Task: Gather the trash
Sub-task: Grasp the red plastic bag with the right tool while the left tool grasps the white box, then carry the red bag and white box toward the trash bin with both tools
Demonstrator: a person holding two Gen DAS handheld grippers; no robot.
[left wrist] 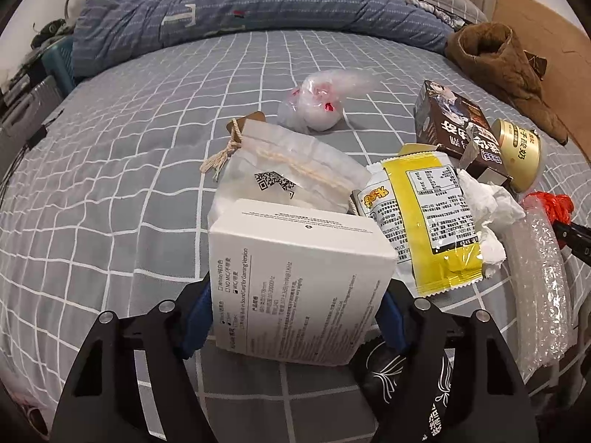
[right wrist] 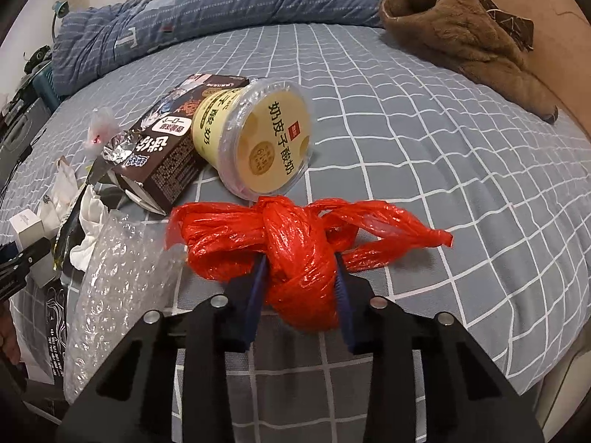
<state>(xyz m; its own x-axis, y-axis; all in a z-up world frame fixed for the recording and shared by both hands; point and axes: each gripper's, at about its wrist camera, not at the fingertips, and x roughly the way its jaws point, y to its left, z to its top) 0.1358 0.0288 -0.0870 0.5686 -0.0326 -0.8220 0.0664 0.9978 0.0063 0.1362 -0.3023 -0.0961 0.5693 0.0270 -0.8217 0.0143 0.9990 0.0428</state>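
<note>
My left gripper (left wrist: 295, 313) is shut on a white printed box (left wrist: 295, 280) and holds it over the grey checked bed sheet (left wrist: 129, 184). My right gripper (right wrist: 299, 288) is shut on a knotted red plastic bag (right wrist: 295, 251). Ahead of the box lie a drawstring pouch (left wrist: 291, 170), a yellow snack wrapper (left wrist: 424, 214), crumpled tissue (left wrist: 487, 217), a brown carton (left wrist: 454, 125), a yellow yogurt cup (right wrist: 258, 136) and a tied clear bag (left wrist: 317, 107). Bubble wrap (right wrist: 118, 288) lies left of the red bag.
A black printed bag (left wrist: 406, 376) lies under the left gripper's right finger. A rolled blue quilt (left wrist: 240, 11) runs along the far side of the bed. A brown fleece garment (right wrist: 461, 29) lies at the far right.
</note>
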